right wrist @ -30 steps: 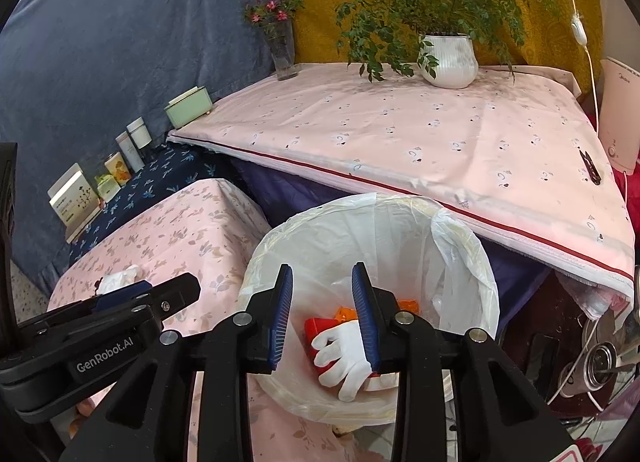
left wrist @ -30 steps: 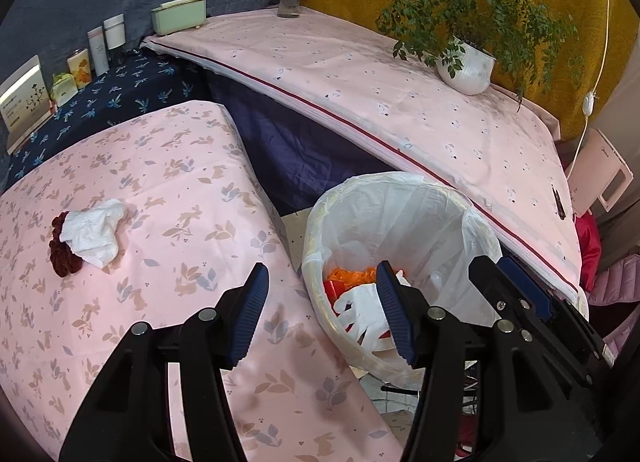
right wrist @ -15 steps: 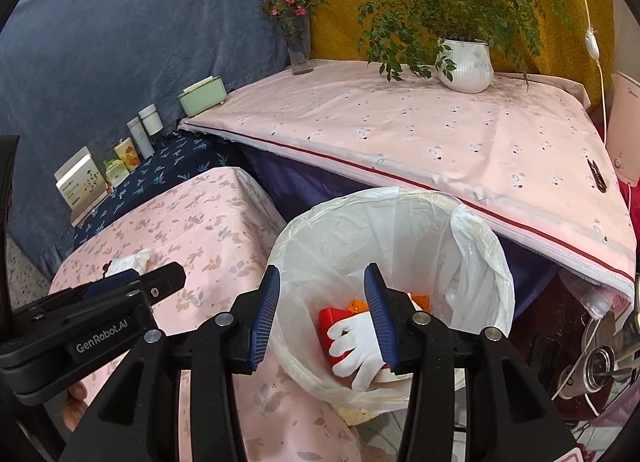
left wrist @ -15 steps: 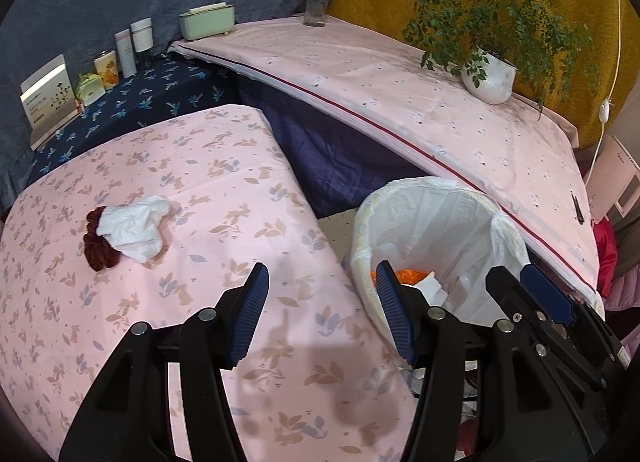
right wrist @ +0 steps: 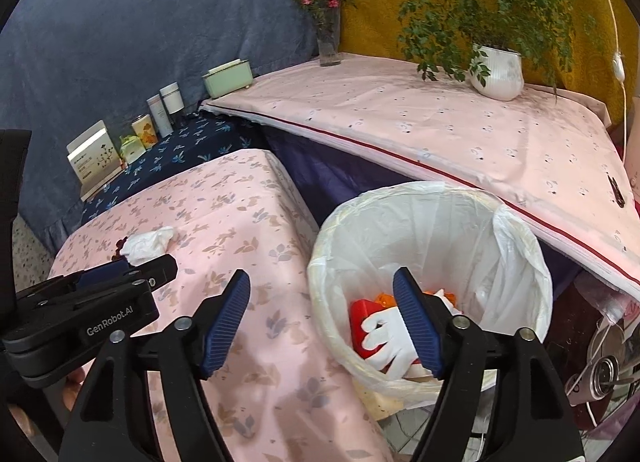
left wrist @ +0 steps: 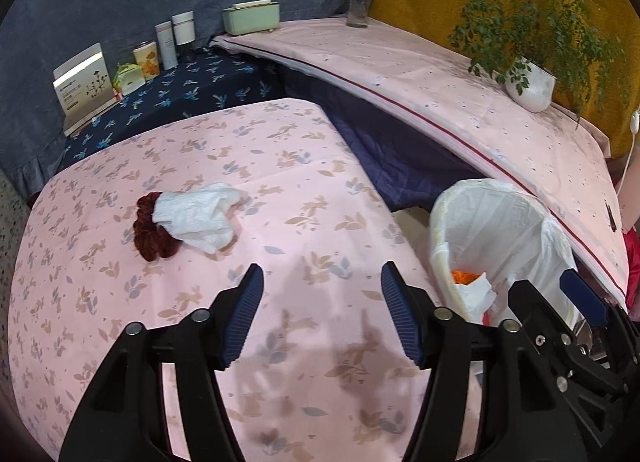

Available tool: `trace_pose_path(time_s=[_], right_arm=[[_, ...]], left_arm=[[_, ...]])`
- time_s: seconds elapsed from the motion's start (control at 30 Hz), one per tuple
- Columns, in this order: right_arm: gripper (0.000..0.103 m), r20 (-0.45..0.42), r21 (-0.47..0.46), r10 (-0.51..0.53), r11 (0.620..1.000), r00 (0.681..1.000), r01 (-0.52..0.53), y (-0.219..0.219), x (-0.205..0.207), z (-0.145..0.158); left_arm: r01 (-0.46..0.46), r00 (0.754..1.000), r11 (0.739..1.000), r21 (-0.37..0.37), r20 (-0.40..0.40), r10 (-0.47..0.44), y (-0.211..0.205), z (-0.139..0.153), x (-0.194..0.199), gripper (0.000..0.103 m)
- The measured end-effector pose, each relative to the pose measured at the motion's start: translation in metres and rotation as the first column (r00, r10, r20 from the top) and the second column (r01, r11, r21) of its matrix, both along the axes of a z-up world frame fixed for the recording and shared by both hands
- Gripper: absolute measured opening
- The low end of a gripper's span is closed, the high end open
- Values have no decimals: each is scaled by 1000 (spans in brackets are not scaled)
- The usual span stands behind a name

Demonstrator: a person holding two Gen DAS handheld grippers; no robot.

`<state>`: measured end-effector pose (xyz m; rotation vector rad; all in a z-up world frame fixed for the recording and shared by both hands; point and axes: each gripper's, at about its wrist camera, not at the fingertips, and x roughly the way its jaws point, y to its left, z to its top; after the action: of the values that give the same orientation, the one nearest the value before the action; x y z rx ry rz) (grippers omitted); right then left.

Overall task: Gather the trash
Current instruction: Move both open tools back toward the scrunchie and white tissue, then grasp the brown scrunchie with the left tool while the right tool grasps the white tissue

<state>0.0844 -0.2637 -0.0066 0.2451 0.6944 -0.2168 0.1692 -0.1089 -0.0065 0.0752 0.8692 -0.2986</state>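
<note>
1. Trash bin (right wrist: 432,222), white liner, beside the pink floral table (left wrist: 280,190): holds a white glove (right wrist: 386,336), a red item (right wrist: 360,318) and orange scraps (left wrist: 464,276).
2. Crumpled tissue (left wrist: 196,216): on the table, touching a dark red scrunchie (left wrist: 154,232).
3. Left gripper (left wrist: 322,312): spread wide, empty, above the cloth.
4. Right gripper (right wrist: 322,316): spread wide, empty, straddling the bin rim.
5. Bin bottom: partly hidden.

Pink cloth (left wrist: 304,222) with tan and grey-blue leaves. On it a white tissue (left wrist: 196,218) against a dark red scrunchie (left wrist: 150,234). Both grippers black with ribbed blue pads (left wrist: 244,318). White liner in the cream bin (right wrist: 432,262), and inside it something red (right wrist: 360,322), orange bits (right wrist: 384,298) and a white glove (right wrist: 390,336). Navy cloth (left wrist: 192,90) with blue sprigs behind. Pale pink sheet (right wrist: 440,130), tiny dark motifs, red stripe at its edge. Mint box (right wrist: 228,78), white pot (right wrist: 498,72) with green leaves, mustard wall (right wrist: 380,2).
</note>
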Motion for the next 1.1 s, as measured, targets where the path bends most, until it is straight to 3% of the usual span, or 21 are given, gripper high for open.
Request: trace_pose_path(time_s=[0.33,0.5,0.83,1.1], right_arm=[[74,-27,-4,61,998,998,-61,46,23,-9],[74,-45,-2,99,995,994,-99,71,38,-12],[74,-77,16,190,982,979,-190,126,84,-23],[73,-91,17,261,965,961,-260,171,129,-35]], left_arm=[[-91,996,996,24,-3,91,51,-12,16,67],[-153,988,987,37,1,153,82,-18,26,76],[-303,952,952,49,-33,305,161,-37,56,83],[-359,931,931,61,-47,362,198,-49,81,83]])
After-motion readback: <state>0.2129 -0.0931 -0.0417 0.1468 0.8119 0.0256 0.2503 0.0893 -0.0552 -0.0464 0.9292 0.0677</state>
